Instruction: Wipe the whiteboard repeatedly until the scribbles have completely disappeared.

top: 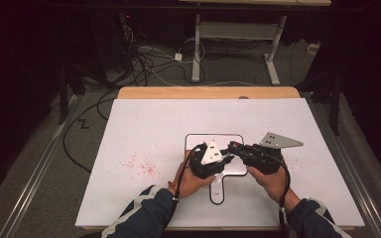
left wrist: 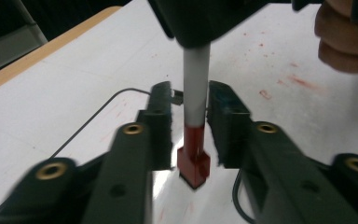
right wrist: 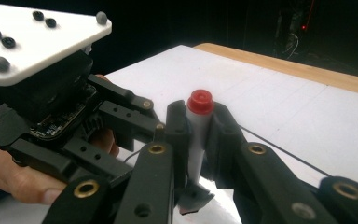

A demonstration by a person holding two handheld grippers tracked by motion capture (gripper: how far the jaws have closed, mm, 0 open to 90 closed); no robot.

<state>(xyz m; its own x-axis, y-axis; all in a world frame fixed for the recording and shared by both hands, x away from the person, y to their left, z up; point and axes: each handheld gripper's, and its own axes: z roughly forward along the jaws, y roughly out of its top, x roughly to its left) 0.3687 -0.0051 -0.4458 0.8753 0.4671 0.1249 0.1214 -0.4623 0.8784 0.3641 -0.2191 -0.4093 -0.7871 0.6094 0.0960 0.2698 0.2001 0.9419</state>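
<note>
While our right gripper [right wrist: 199, 135] clamps the marker [right wrist: 196, 135] body, its capped end sits between our left gripper's [left wrist: 189, 109] parted jaws.

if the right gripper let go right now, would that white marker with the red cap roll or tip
The white marker with the red cap stands upright on a narrow end, so it would probably tip. Its round barrel suggests rolling on the smooth white board. It looks stiff and light.

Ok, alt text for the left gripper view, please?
A white marker with a dark red end stands upright between the left gripper's two black jaws, red end down on the white table surface. A hand sits top right above red stains.
</note>
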